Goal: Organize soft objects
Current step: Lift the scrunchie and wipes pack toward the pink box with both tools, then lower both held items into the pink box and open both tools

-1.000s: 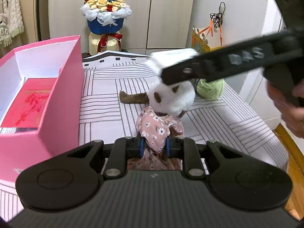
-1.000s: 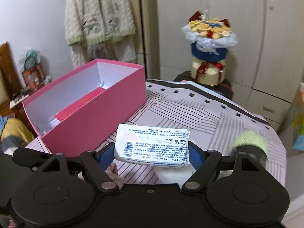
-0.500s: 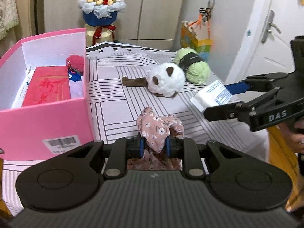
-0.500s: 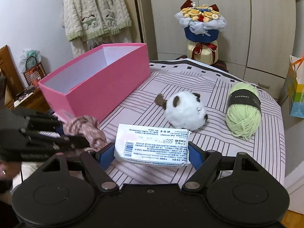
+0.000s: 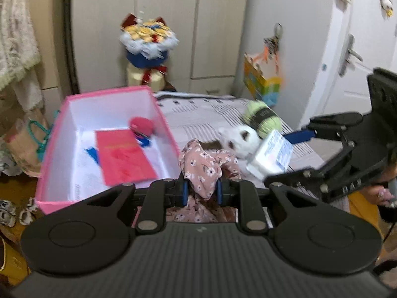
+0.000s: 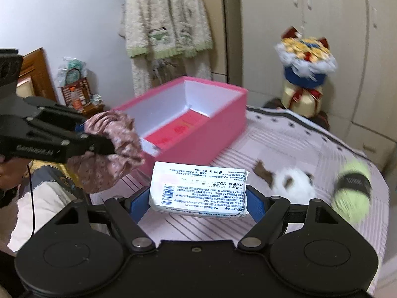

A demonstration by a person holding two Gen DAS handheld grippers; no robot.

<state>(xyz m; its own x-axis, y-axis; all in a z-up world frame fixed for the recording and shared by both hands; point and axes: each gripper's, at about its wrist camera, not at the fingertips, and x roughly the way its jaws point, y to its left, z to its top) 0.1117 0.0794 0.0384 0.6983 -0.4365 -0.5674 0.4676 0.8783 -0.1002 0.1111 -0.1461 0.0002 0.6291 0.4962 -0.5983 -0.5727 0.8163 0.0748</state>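
My left gripper (image 5: 200, 190) is shut on a pink floral cloth (image 5: 206, 166), held in the air near the front corner of the open pink box (image 5: 163, 119). The cloth also shows in the right wrist view (image 6: 116, 149). My right gripper (image 6: 197, 198) is shut on a white tissue pack (image 6: 198, 190), held above the striped bed; the pack also shows in the left wrist view (image 5: 273, 154). A white and brown plush (image 6: 295, 181) and a green yarn ball (image 6: 352, 191) lie on the bed.
The pink box (image 6: 218, 114) holds a red card (image 5: 124, 156), a red plush item (image 5: 141, 124) and white paper. A flower bouquet (image 5: 146, 49) stands behind the bed. A knit sweater (image 6: 168, 24) hangs on the wall. A door (image 5: 359, 49) is at right.
Both grippers have risen with their loads. The left view has swung left and now looks down into the pink box. The right gripper with the tissue pack has come closer to the left one.
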